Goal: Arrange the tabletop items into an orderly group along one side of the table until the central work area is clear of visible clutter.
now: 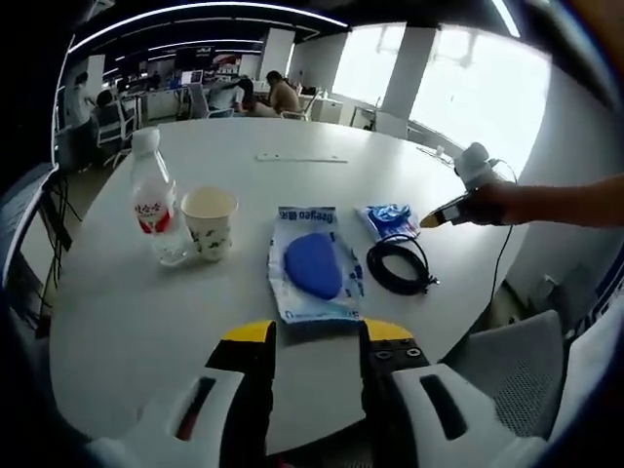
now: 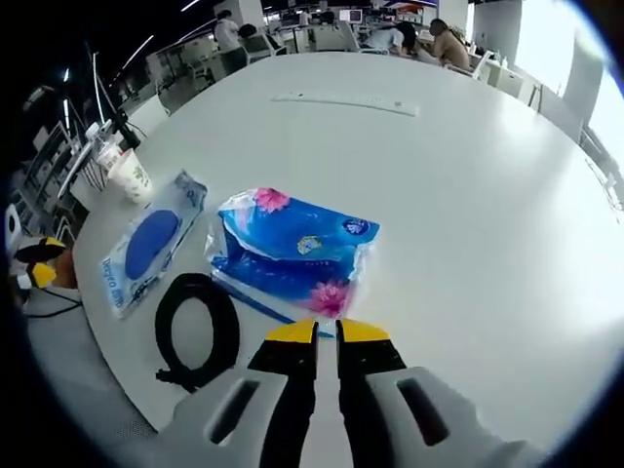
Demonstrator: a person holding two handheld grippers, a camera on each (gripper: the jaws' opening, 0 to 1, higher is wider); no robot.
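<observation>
Left gripper view looks across a round white table [image 1: 292, 146]. My left gripper [image 1: 315, 333] sits at the near edge, its two yellow-tipped jaws spread apart with nothing between them. Just beyond the tips lies a flat clear packet [image 1: 314, 261] with a blue oval shape inside. To its left stand a paper cup [image 1: 210, 221] and, touching the cup's left side, a clear water bottle [image 1: 155, 203] with a red label, both upright. To the right of the packet lies a coiled black cable [image 1: 398, 263], and just behind the cable a blue tissue pack [image 1: 389, 219]. My right gripper [image 1: 458, 207] comes in from the right, held by my hand, its tip near the tissue pack. A long pale strip [image 1: 301, 158] lies farther back on the table. People sit at desks in the distance.

Right gripper view shows my right gripper's jaws nearly together, a narrow gap between the yellow tips, holding nothing. The tips are just at the near edge of the tissue pack; whether they touch it, I cannot tell. The cable lies to its left, the packet beyond that, the cup at the far left edge.
</observation>
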